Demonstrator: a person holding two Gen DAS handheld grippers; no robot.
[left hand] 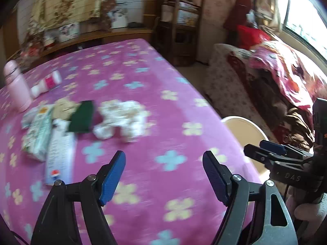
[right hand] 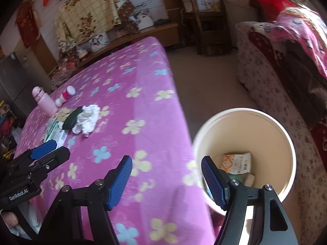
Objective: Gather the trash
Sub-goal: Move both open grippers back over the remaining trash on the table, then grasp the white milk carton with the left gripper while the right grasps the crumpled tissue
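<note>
You are carrying both the left gripper [left hand: 163, 175] and right gripper [right hand: 166, 180] wide and empty, facing the crumpled tissue [left hand: 122, 120] lying mid-table beside the green packet [left hand: 81, 118], which looks light and soft, so pinch its bunched middle.

"GenRobot.AI" on left claw [right hand: 44, 149]; seemingly "DAS" on right claw [left hand: 263, 149].

tablecloth [left hand: 143, 77]: soft cloth, matt | bin [right hand: 286, 143]: smooth plastic | crumpled tissue [left hand: 122, 120]: paper
</note>
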